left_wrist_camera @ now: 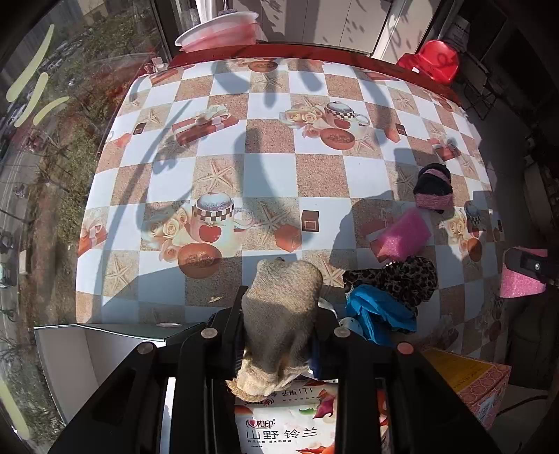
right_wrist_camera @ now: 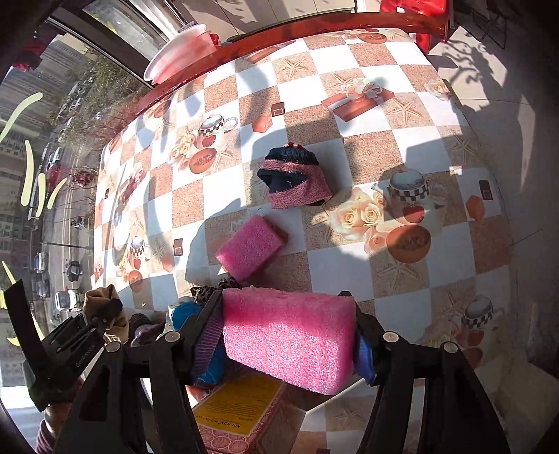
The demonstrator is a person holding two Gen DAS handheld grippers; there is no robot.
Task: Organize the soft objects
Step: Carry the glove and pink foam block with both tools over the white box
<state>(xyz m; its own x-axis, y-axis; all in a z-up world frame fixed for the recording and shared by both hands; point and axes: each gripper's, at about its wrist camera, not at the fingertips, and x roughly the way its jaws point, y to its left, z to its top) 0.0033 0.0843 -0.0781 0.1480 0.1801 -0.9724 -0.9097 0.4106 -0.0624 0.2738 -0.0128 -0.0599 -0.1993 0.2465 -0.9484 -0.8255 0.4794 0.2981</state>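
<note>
My left gripper (left_wrist_camera: 279, 314) is shut on a tan knitted sock (left_wrist_camera: 279, 314) and holds it above a white box (left_wrist_camera: 63, 356) at the table's near edge. My right gripper (right_wrist_camera: 288, 331) is shut on a pink foam block (right_wrist_camera: 290, 342), also seen at the right edge of the left wrist view (left_wrist_camera: 520, 279). On the table lie a second pink foam block (right_wrist_camera: 249, 246) (left_wrist_camera: 401, 237), a dark blue and pink sock bundle (right_wrist_camera: 297, 178) (left_wrist_camera: 433, 188), a leopard-print cloth (left_wrist_camera: 401, 276) and a blue cloth (left_wrist_camera: 380, 314).
The checkered tablecloth (left_wrist_camera: 262, 167) covers the table. A printed tissue pack (left_wrist_camera: 279, 426) lies below the left gripper. A yellow and red carton (right_wrist_camera: 241, 412) (left_wrist_camera: 471, 377) sits at the near edge. Pink basins (left_wrist_camera: 220, 31) stand at the far edge, a red chair (left_wrist_camera: 433, 59) beyond. A window is at the left.
</note>
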